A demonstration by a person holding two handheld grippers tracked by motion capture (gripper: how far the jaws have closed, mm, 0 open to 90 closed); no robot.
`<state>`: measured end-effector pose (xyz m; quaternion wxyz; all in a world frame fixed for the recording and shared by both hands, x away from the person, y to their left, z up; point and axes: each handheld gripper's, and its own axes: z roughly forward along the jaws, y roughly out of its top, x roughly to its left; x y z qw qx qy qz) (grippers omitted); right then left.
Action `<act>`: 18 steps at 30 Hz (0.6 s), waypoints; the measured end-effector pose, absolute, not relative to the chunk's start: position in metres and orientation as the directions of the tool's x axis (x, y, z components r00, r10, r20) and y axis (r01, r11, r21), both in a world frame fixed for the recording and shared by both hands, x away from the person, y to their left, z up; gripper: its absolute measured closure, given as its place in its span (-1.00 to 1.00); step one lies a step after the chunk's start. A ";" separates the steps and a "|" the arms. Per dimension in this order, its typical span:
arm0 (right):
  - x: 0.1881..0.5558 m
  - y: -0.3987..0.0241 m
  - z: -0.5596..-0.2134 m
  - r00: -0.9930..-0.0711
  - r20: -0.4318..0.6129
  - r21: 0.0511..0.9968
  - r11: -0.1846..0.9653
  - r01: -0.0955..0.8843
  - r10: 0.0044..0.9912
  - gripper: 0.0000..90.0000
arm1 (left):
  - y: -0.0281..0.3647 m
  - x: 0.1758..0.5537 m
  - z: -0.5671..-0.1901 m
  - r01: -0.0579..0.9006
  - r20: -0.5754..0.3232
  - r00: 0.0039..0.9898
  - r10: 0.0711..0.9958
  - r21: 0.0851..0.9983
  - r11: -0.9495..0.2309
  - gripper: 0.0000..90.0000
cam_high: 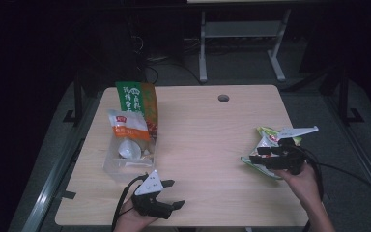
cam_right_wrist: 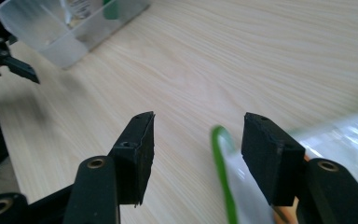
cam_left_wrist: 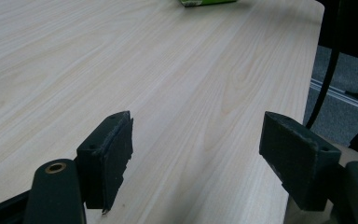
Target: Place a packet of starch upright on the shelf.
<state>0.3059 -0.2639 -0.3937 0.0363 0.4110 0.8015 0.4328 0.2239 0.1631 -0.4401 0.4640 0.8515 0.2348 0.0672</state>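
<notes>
Wooden table (cam_high: 207,145) under dim light: green snack bag (cam_high: 265,145) near its right edge, right gripper (cam_high: 263,157) jaws apart at the bag's edge, gripping nothing. Left gripper (cam_high: 174,193) wide, empty, beside clear bin (cam_high: 125,159). Risk: crinkly film slips.

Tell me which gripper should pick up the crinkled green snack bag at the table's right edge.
Right. The right gripper hovers over the crinkled green snack bag, jaws open with the bag's edge between them. The left gripper sits open at the near edge, across the table.
</notes>
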 end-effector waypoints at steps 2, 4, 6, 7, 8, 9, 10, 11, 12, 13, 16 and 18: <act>0.304 -0.273 -0.396 -0.640 0.298 0.715 0.278 0.641 0.708 -0.06 | 0.163 0.224 -0.440 0.338 -0.104 0.881 0.462 0.821 -0.460 -0.44; 0.303 -0.282 -0.398 -0.622 0.300 0.709 0.268 0.653 0.723 -0.06 | 0.163 0.224 -0.441 0.339 -0.105 0.881 0.462 0.820 -0.461 -0.44; 0.301 -0.290 -0.400 -0.605 0.292 0.702 0.263 0.661 0.741 -0.06 | 0.162 0.224 -0.441 0.342 -0.107 0.880 0.462 0.819 -0.461 -0.44; 0.300 -0.295 -0.401 -0.590 0.297 0.696 0.253 0.672 0.751 -0.06 | 0.162 0.225 -0.441 0.339 -0.105 0.881 0.461 0.820 -0.462 -0.44; 0.300 -0.300 -0.403 -0.581 0.297 0.693 0.248 0.677 0.758 -0.07 | 0.162 0.225 -0.441 0.335 -0.100 0.883 0.459 0.819 -0.465 -0.44; 0.299 -0.306 -0.405 -0.564 0.297 0.688 0.238 0.686 0.770 -0.08 | 0.162 0.224 -0.441 0.338 -0.103 0.882 0.460 0.819 -0.464 -0.44; 0.298 -0.311 -0.406 -0.552 0.297 0.686 0.228 0.691 0.779 -0.08 | 0.162 0.224 -0.441 0.338 -0.104 0.882 0.460 0.819 -0.464 -0.44; 0.297 -0.315 -0.407 -0.540 0.300 0.681 0.220 0.698 0.787 -0.08 | 0.161 0.224 -0.442 0.340 -0.104 0.881 0.461 0.818 -0.465 -0.44; 0.296 -0.319 -0.408 -0.532 0.285 0.683 0.220 0.696 0.797 -0.08 | 0.161 0.224 -0.442 0.339 -0.103 0.882 0.460 0.817 -0.466 -0.44; 0.296 -0.323 -0.410 -0.520 0.280 0.682 0.214 0.700 0.807 -0.08 | 0.161 0.224 -0.442 0.340 -0.104 0.881 0.461 0.817 -0.465 -0.44; 0.296 -0.334 -0.415 -0.486 0.278 0.668 0.197 0.718 0.829 -0.09 | 0.160 0.223 -0.442 0.341 -0.107 0.881 0.461 0.818 -0.464 -0.44; 0.298 -0.341 -0.420 -0.462 0.278 0.661 0.181 0.728 0.842 -0.11 | 0.160 0.223 -0.442 0.345 -0.111 0.881 0.461 0.817 -0.462 -0.44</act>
